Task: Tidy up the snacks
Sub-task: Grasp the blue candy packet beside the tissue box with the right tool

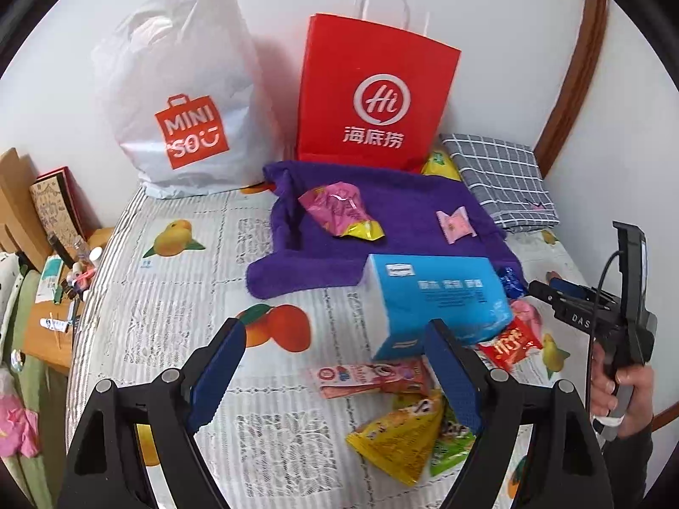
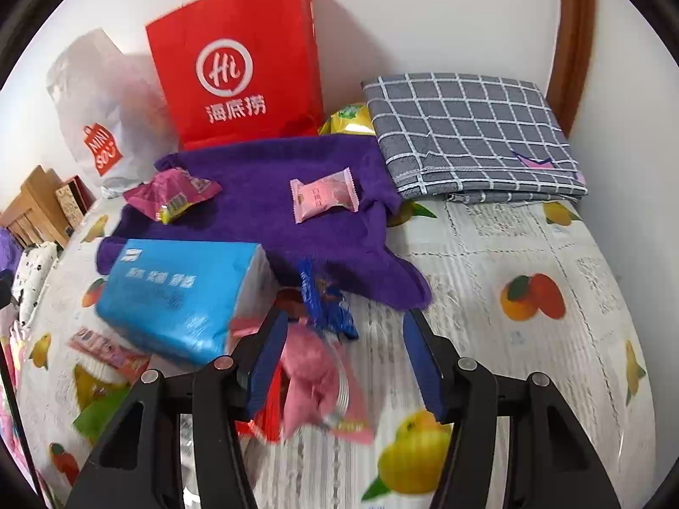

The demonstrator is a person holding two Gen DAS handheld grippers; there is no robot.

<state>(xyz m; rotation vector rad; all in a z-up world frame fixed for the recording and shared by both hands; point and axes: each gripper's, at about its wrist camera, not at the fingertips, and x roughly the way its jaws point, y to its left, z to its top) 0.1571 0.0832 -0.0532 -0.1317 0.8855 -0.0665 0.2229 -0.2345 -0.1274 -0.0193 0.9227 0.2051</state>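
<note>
Hovering over the bed (image 1: 178, 297): left tool (image 1: 335, 377) gaping wide, gripping nothing, blue tissue pack (image 1: 437, 301) and yellow snack bag (image 1: 399, 437) lying beneath. Right tool (image 2: 346, 364) standing partly open above pink snack packet (image 2: 314, 377), pads not pressing it. Resting on purple towel (image 2: 263, 212): pink candy (image 2: 324, 195).
</note>
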